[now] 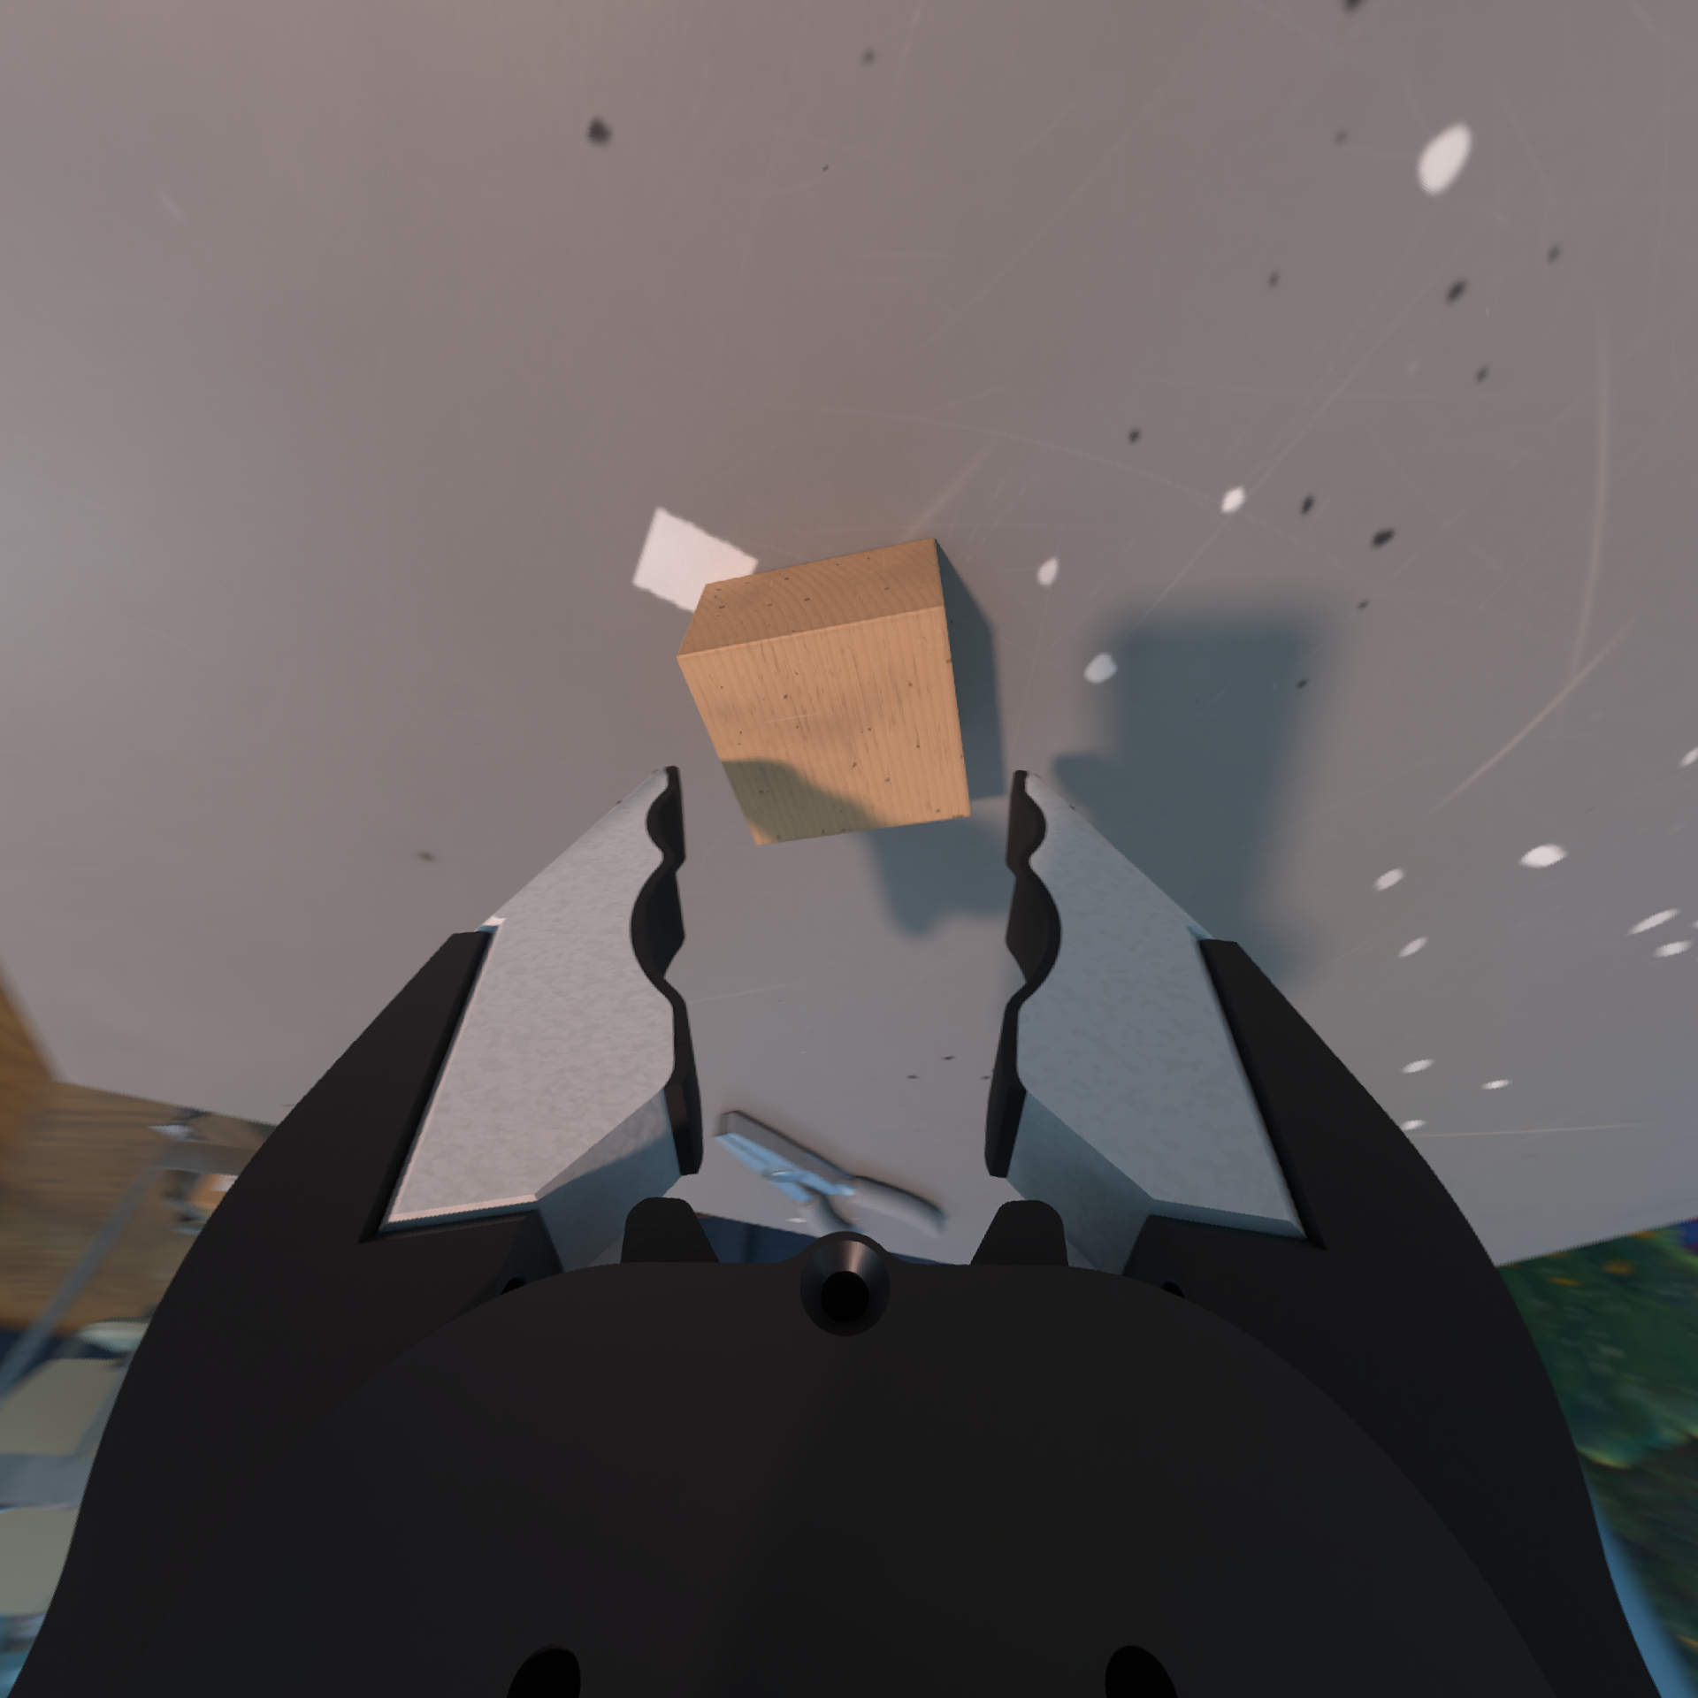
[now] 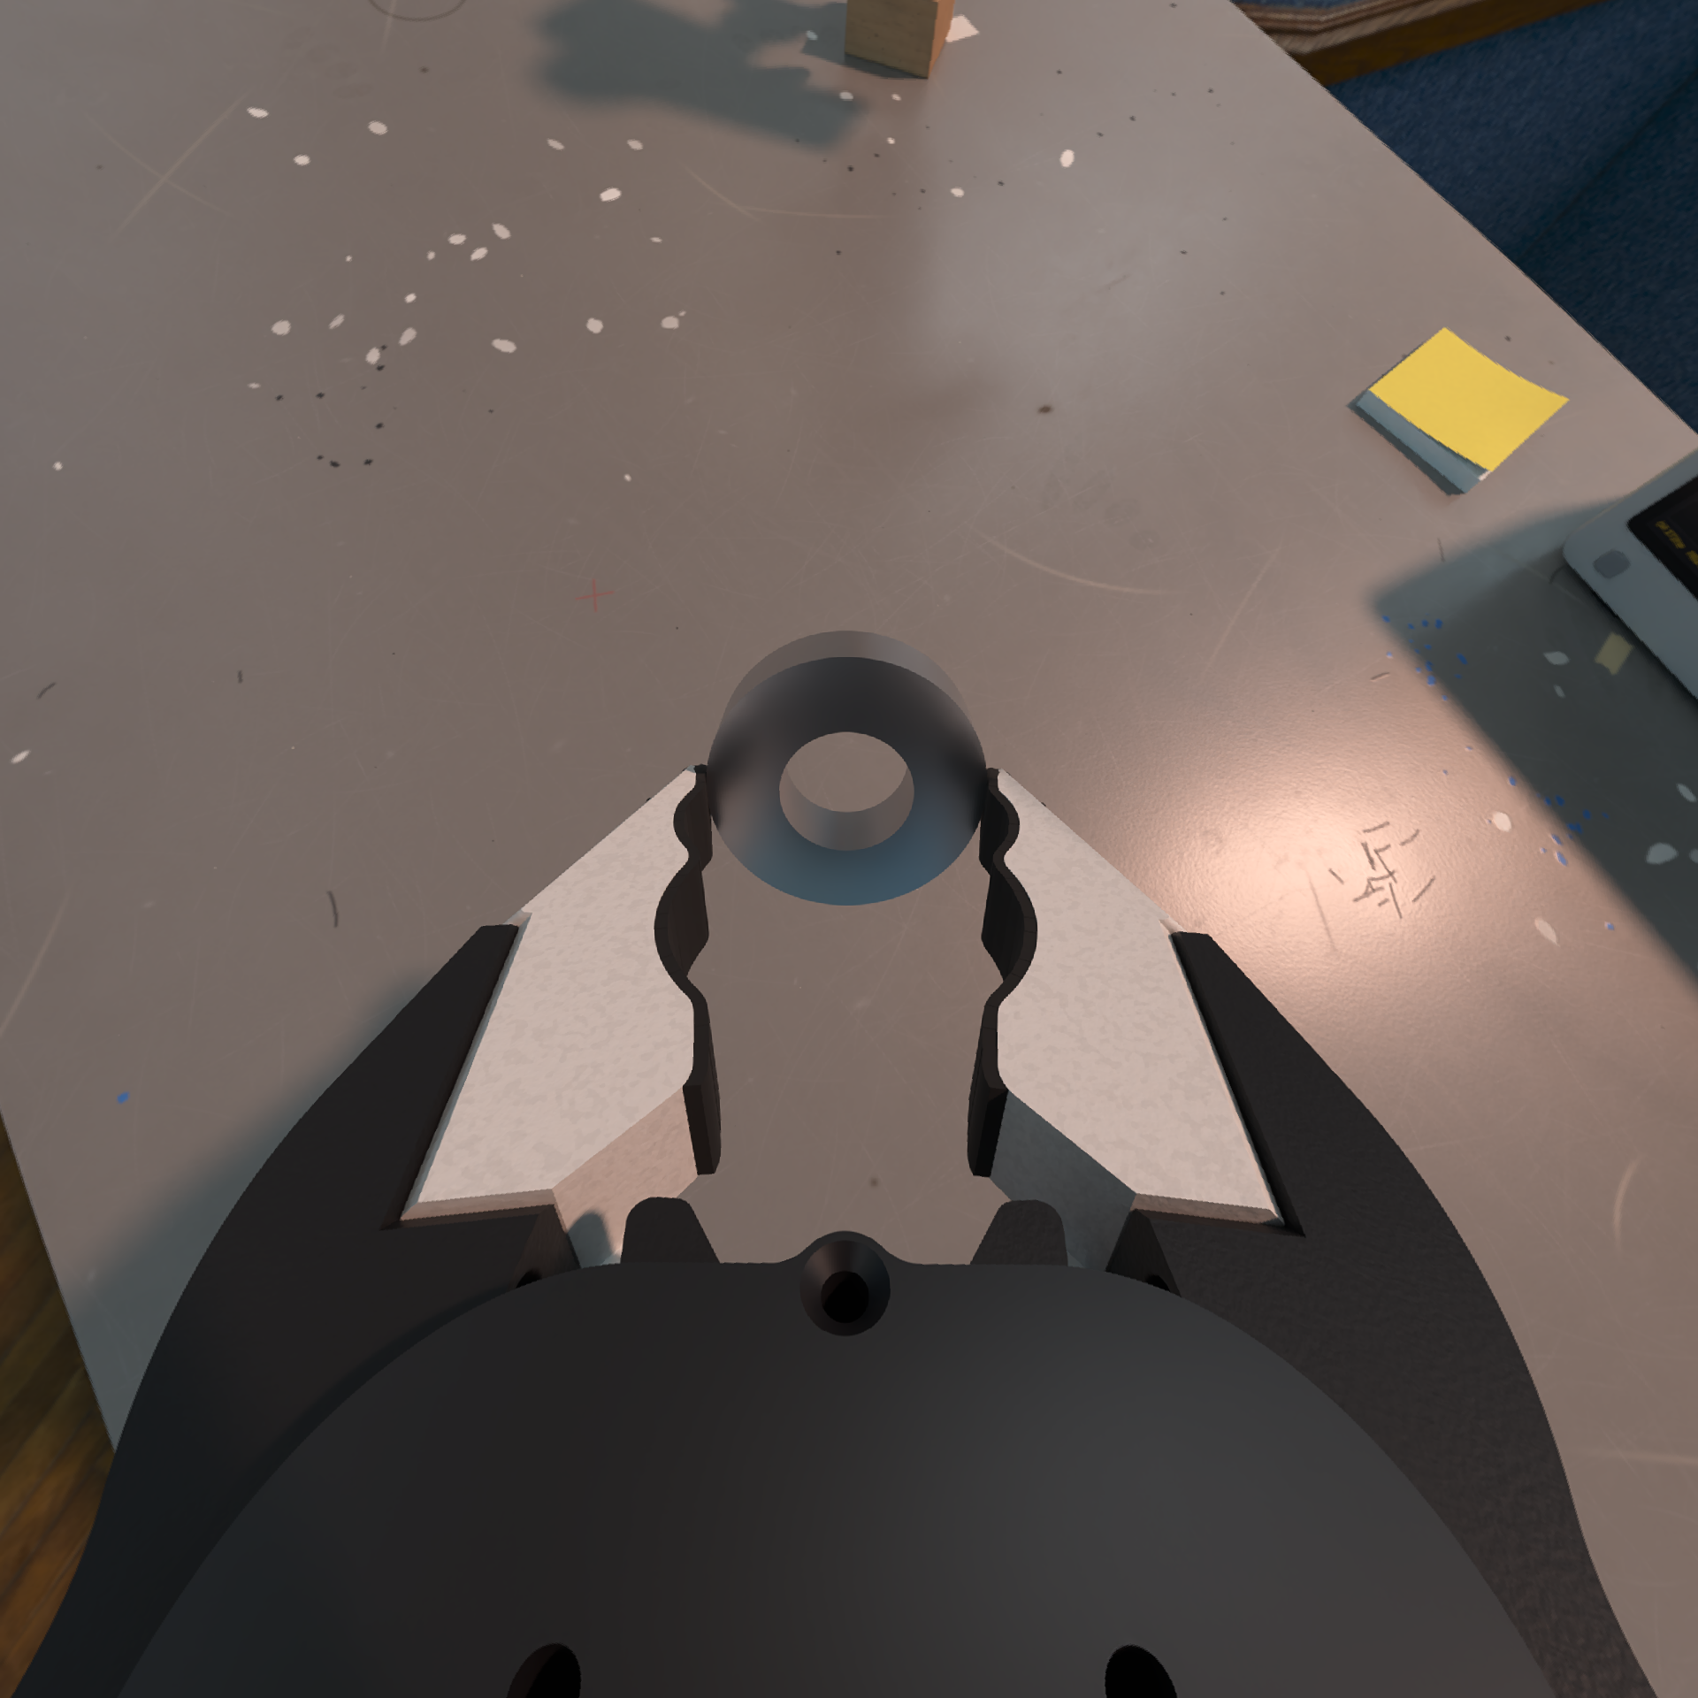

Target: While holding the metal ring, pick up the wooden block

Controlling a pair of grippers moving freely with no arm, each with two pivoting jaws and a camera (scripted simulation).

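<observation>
A light wooden block (image 1: 827,689) stands on the grey table (image 1: 367,413) in the left wrist view. My left gripper (image 1: 843,781) is open and empty, its fingertips just short of the block's near face, one on each side of it. In the right wrist view my right gripper (image 2: 843,781) is shut on a dark metal ring (image 2: 845,767), held between the fingertips above the table (image 2: 459,551) with its hole facing me. The block's lower part (image 2: 896,37) shows far off at the top edge of that view.
A small white paper scrap (image 1: 684,556) lies just behind the block. A yellow sticky-note pad (image 2: 1461,404) and a white device with a dark screen (image 2: 1645,570) sit near the table's right edge. Blue floor (image 2: 1562,138) lies past that edge.
</observation>
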